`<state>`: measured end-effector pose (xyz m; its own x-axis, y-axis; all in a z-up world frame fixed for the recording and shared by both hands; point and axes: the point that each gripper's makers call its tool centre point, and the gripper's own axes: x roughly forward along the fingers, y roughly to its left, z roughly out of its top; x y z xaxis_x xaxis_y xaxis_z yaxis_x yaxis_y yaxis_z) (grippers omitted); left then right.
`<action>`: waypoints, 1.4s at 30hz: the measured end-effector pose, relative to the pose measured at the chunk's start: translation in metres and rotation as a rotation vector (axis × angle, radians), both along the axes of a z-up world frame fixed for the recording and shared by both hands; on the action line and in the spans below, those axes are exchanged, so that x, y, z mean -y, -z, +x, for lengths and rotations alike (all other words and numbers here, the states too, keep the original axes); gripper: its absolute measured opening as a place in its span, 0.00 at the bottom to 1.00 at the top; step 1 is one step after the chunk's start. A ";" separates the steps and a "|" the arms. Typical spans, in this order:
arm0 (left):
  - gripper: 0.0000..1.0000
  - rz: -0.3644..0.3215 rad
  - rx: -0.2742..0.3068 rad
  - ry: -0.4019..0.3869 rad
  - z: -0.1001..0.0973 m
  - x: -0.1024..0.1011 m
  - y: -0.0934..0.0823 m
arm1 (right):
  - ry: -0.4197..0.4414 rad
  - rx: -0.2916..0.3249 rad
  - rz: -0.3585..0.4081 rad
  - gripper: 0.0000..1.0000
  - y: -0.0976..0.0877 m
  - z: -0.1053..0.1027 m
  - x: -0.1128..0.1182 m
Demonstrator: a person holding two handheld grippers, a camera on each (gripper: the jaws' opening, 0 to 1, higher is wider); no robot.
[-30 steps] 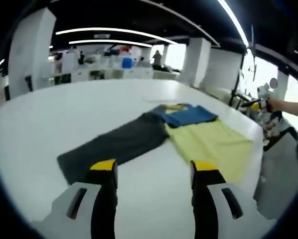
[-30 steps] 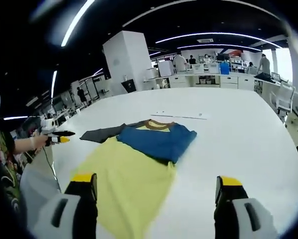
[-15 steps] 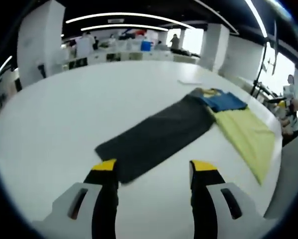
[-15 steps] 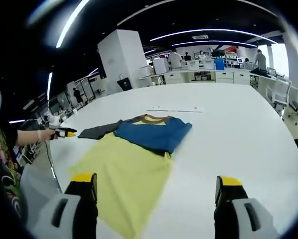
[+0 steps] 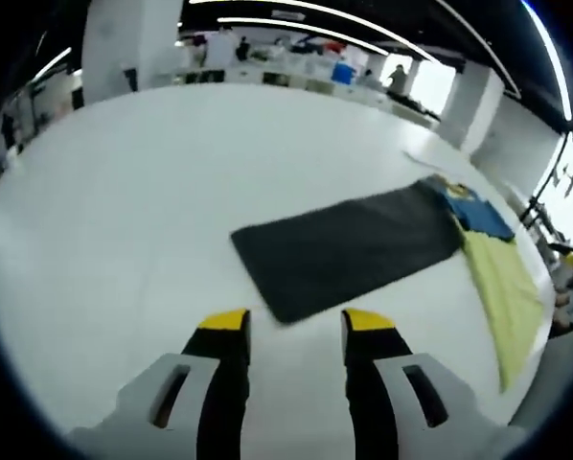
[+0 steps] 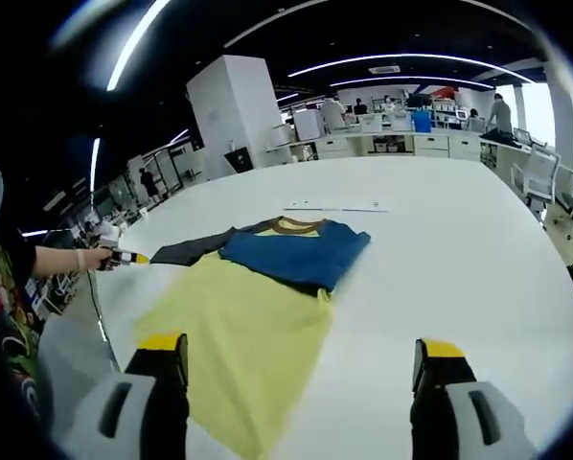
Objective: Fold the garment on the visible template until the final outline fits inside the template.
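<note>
both claws gape empty above the shirt on the table.

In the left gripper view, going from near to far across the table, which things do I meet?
Left gripper → dark grey sleeve → blue folded part of the shirt → white table beyond, then the office desks.

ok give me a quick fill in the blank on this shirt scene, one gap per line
1. The shirt's body is ___ in colour.
2. The sleeve folded across its chest is ___.
3. The long dark grey sleeve lies flat on the ___ table.
4. The left gripper hovers with its jaws ___, holding nothing.

Missing words: yellow; blue; white; open
</note>
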<state>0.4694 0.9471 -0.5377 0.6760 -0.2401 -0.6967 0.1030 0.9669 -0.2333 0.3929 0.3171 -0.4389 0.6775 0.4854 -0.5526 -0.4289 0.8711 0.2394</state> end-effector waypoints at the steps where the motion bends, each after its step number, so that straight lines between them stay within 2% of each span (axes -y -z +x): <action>1: 0.31 0.023 0.069 -0.007 0.011 -0.001 -0.007 | 0.001 0.002 0.000 0.98 0.000 0.000 0.000; 2: 0.27 0.008 0.029 -0.008 0.005 0.002 -0.005 | 0.002 0.003 -0.001 0.98 0.000 0.000 0.001; 5: 0.16 -0.045 0.011 -0.068 0.003 0.005 -0.006 | 0.005 0.000 -0.004 0.98 0.000 0.000 0.003; 11: 0.01 -0.039 -0.015 -0.128 0.007 -0.004 -0.003 | 0.014 -0.006 -0.003 0.98 0.005 -0.005 0.005; 14: 0.00 -0.052 -0.016 -0.150 0.006 -0.003 -0.004 | 0.020 -0.009 0.001 0.97 0.006 -0.009 0.006; 16: 0.00 -0.040 0.001 -0.151 0.007 -0.002 -0.007 | 0.023 -0.009 0.001 0.97 0.006 -0.009 0.007; 18: 0.00 -0.047 0.042 -0.149 0.010 0.002 -0.016 | 0.027 -0.010 0.004 0.97 0.007 -0.009 0.008; 20: 0.00 -0.084 0.085 -0.167 0.014 0.013 -0.030 | 0.033 -0.005 0.012 0.97 0.006 -0.009 0.009; 22: 0.00 -0.128 0.099 -0.193 0.023 0.017 -0.035 | 0.042 0.002 0.024 0.97 0.005 -0.008 0.009; 25: 0.00 -0.155 0.191 -0.132 0.042 0.043 -0.067 | 0.036 0.003 0.025 0.96 0.005 -0.008 0.007; 28: 0.00 -0.213 0.252 -0.085 0.064 0.069 -0.090 | 0.031 0.007 0.035 0.96 0.005 -0.008 0.005; 32: 0.00 -0.285 0.325 -0.010 0.084 0.121 -0.123 | 0.024 0.012 0.043 0.96 0.006 -0.009 0.006; 36: 0.00 -0.325 0.364 0.051 0.099 0.168 -0.145 | 0.031 0.021 0.043 0.96 0.005 -0.014 0.011; 37: 0.00 -0.329 0.366 0.058 0.098 0.174 -0.147 | 0.034 0.022 0.047 0.96 0.005 -0.015 0.012; 40: 0.00 -0.361 0.383 0.108 0.108 0.210 -0.159 | 0.048 0.028 0.052 0.96 0.005 -0.015 0.021; 42: 0.00 -0.374 0.388 0.130 0.114 0.227 -0.162 | 0.057 0.031 0.060 0.96 0.004 -0.017 0.024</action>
<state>0.5830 0.7203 -0.3755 0.8142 -0.5223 -0.2536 0.3631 0.7989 -0.4795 0.3763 0.2934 -0.4434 0.7215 0.4769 -0.5020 -0.3866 0.8789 0.2793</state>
